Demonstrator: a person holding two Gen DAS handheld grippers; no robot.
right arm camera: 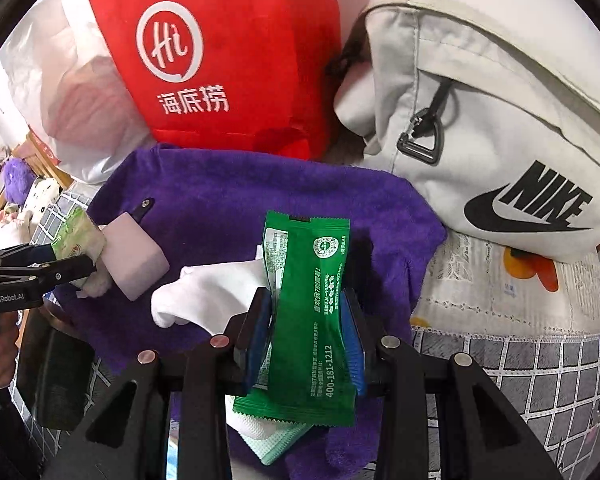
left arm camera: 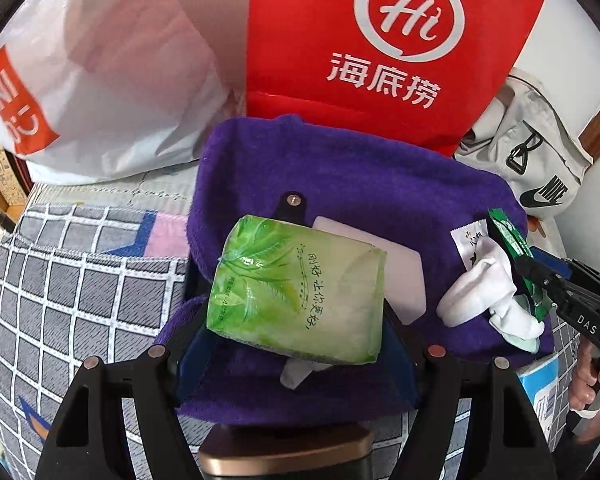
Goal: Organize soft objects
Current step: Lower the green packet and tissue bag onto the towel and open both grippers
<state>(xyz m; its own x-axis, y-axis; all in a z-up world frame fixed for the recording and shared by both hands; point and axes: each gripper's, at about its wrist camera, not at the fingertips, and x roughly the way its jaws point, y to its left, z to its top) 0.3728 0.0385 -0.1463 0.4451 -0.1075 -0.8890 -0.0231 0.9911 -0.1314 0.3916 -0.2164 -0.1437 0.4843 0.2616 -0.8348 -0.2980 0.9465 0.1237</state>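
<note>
Both loads held over the purple towel (left arm camera: 340, 168) below the red bag (left arm camera: 380, 32): left gripper (left arm camera: 296, 292) clamped wide on the green tissue pack (left arm camera: 296, 288), right gripper (right arm camera: 306, 316) pinching the green sachet (right arm camera: 312, 312) narrowly beside the white sock (right arm camera: 204, 292); likely next, setting both down in order.

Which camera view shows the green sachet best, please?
The right wrist view: the green sachet fills the centre, clamped in the right tool, its print readable. In the left wrist view the sachet is small at the right edge, seen edge-on beside a white sock.
</note>
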